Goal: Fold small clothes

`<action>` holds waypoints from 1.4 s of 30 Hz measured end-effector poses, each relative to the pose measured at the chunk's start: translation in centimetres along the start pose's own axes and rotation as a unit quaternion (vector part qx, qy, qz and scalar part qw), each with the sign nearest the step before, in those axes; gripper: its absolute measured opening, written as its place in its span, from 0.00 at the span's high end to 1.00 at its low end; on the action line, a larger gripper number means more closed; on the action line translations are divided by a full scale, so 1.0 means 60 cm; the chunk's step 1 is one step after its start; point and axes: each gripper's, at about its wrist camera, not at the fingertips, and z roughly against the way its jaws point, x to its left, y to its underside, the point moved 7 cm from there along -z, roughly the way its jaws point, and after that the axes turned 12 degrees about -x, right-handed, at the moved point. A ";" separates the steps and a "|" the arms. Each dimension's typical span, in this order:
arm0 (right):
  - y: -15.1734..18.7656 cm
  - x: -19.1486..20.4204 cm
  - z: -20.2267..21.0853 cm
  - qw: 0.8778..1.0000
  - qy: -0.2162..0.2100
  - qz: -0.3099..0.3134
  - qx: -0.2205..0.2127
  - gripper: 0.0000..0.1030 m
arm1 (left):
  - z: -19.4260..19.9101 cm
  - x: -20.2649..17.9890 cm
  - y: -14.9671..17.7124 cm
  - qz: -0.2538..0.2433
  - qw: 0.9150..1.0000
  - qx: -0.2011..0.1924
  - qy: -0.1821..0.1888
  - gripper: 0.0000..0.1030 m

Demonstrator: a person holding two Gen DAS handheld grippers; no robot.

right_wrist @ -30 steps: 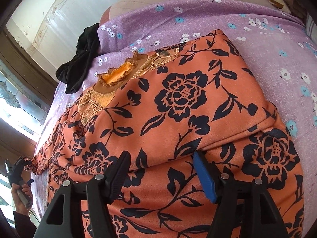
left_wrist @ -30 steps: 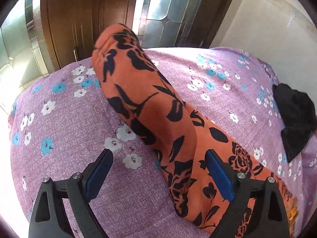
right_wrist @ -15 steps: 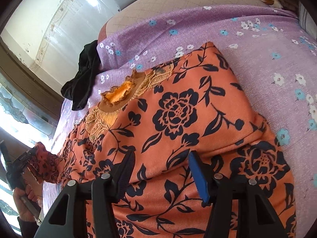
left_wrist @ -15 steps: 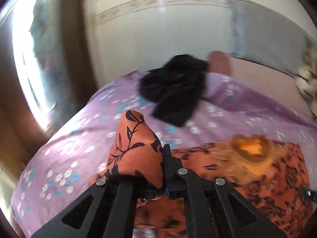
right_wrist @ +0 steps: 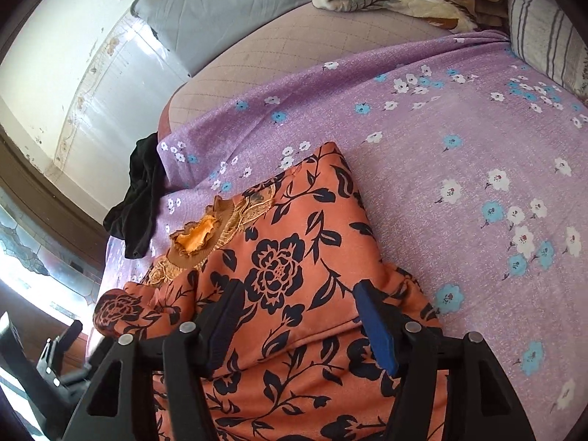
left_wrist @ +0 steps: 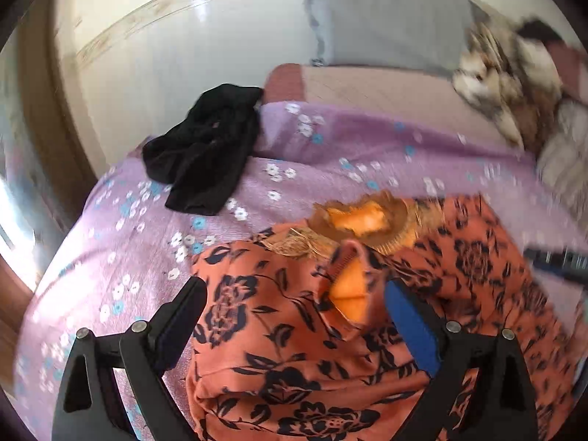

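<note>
Two grippers are parked over one orange floral top [left_wrist: 279, 330], which is spread across a purple flowered bedsheet [left_wrist: 121, 250] on the bed.

Far left, a crumpled black garment [left_wrist: 205, 150] is dumped near the sheet's edge, well apart from the top, probably waiting its turn.

Next, the left gripper [left_wrist: 294, 316]: its jaws have just been opening and are now spread about as wide as they go, with nothing pinched. A sleeve is seen laid inward over the chest, its orange-lined cuff [left_wrist: 349, 294] sitting between the open jaws just below the ruffled neckline [left_wrist: 360, 217]. Looks like that sleeve was simply let go there so the side fold stays put.

Further right, the right gripper [right_wrist: 297, 316] is hovered low over the top's other side. Its jaws have been opening a little and are held roughly half spread; cloth is straddled but no squeeze can be made out, so it's read as not gripping. A fold ridge [right_wrist: 323, 330] runs just under it, so it's likely lined up to pick that edge next.

Far right, only bare sheet and a striped pillow [right_wrist: 540, 36] are seen.
</note>
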 end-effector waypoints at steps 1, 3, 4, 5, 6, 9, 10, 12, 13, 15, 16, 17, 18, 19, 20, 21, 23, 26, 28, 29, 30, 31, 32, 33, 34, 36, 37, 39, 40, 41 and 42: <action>0.005 0.006 -0.002 1.000 -0.003 0.008 0.003 0.36 | 0.000 0.041 -0.008 0.043 0.999 -0.004 -0.012 0.05; 0.015 0.024 -0.006 1.000 -0.007 0.029 0.007 0.36 | -0.005 0.113 -0.004 0.105 0.993 0.006 -0.047 0.05; 0.020 0.035 -0.007 0.999 -0.012 0.041 0.007 0.36 | -0.015 0.142 0.009 0.126 0.990 0.024 -0.065 0.05; 0.023 0.049 -0.006 0.998 -0.021 0.057 0.004 0.36 | -0.025 0.168 0.028 0.145 0.985 0.048 -0.084 0.05; 0.025 0.068 -0.005 0.997 -0.031 0.078 0.000 0.36 | -0.039 0.187 0.050 0.163 0.979 0.074 -0.100 0.05; 0.034 0.139 0.008 0.984 -0.056 0.165 -0.022 0.36 | -0.074 0.214 0.118 0.175 0.963 0.152 -0.140 0.05; 0.043 0.168 0.013 0.977 -0.068 0.200 -0.024 0.36 | -0.086 0.213 0.137 0.158 0.959 0.176 -0.156 0.05; 0.067 0.224 0.022 0.958 -0.092 0.270 -0.025 0.36 | -0.099 0.201 0.165 0.125 0.955 0.210 -0.169 0.05; 0.082 0.248 0.026 0.947 -0.103 0.303 -0.024 0.36 | -0.101 0.194 0.173 0.118 0.955 0.216 -0.164 0.05; 0.121 0.286 0.025 0.922 -0.117 0.369 -0.011 0.36 | -0.099 0.181 0.175 0.103 0.958 0.215 -0.159 0.05; 0.142 0.298 0.019 0.905 -0.111 0.411 -0.008 0.36 | -0.098 0.176 0.174 0.092 0.959 0.212 -0.162 0.05; 0.160 0.307 0.009 0.885 -0.096 0.455 -0.010 0.36 | -0.094 0.171 0.171 0.082 0.960 0.209 -0.166 0.05; 0.175 0.312 -0.002 0.864 -0.080 0.496 -0.014 0.36 | -0.092 0.167 0.171 0.075 0.961 0.208 -0.168 0.05; 0.187 0.315 -0.012 0.847 -0.068 0.527 -0.019 0.36 | -0.091 0.165 0.173 0.073 0.961 0.208 -0.167 0.05; 0.195 0.316 -0.021 0.835 -0.062 0.546 -0.018 0.36 | -0.090 0.163 0.175 0.074 0.961 0.209 -0.166 0.05; 0.199 0.316 -0.031 0.830 -0.059 0.555 -0.013 0.36 | -0.090 0.163 0.177 0.075 0.960 0.211 -0.166 0.05; 0.200 0.320 -0.041 0.829 -0.057 0.556 -0.012 0.36 | -0.093 0.163 0.178 0.075 0.960 0.213 -0.167 0.05; 0.205 0.332 -0.041 0.834 -0.076 0.546 -0.004 0.36 | -0.101 0.167 0.172 0.075 0.959 0.215 -0.166 0.05; 0.214 0.346 -0.022 0.841 -0.125 0.527 0.023 0.36 | -0.106 0.170 0.170 0.077 0.959 0.216 -0.167 0.05; 0.215 0.354 -0.008 0.844 -0.156 0.512 0.028 0.36 | -0.109 0.170 0.168 0.077 0.959 0.215 -0.167 0.05; 0.215 0.361 0.005 0.848 -0.181 0.497 0.028 0.35 | -0.111 0.170 0.167 0.077 0.959 0.215 -0.167 0.05; 0.214 0.367 0.011 0.853 -0.195 0.483 0.026 0.33 | -0.112 0.170 0.166 0.076 0.959 0.215 -0.169 0.05; 0.213 0.369 0.011 0.859 -0.196 0.473 0.025 0.32 | -0.111 0.169 0.164 0.076 0.959 0.214 -0.169 0.05; 0.214 0.367 0.003 0.866 -0.187 0.464 0.026 0.32 | -0.111 0.168 0.163 0.074 0.960 0.212 -0.169 0.05; 0.216 0.364 -0.009 0.874 -0.180 0.450 0.033 0.32 | -0.110 0.164 0.162 0.071 0.960 0.211 -0.169 0.05; 0.222 0.351 -0.038 0.901 -0.173 0.395 0.054 0.32 | -0.109 0.158 0.162 0.063 0.961 0.209 -0.170 0.05; 0.225 0.341 -0.053 0.917 -0.163 0.358 0.064 0.32 | -0.109 0.157 0.162 0.060 0.961 0.208 -0.171 0.05; 0.239 0.332 -0.074 0.933 -0.153 0.314 0.091 0.32 | -0.110 0.157 0.163 0.059 0.961 0.208 -0.172 0.05; 0.241 0.332 -0.079 0.934 -0.140 0.319 0.083 0.41 | -0.110 0.157 0.163 0.058 0.961 0.208 -0.173 0.05; 0.240 0.333 -0.083 0.934 -0.127 0.328 0.071 0.48 | -0.111 0.157 0.163 0.057 0.961 0.208 -0.172 0.05; 0.239 0.332 -0.086 0.933 -0.114 0.335 0.065 0.65 | -0.111 0.157 0.164 0.056 0.961 0.208 -0.172 0.05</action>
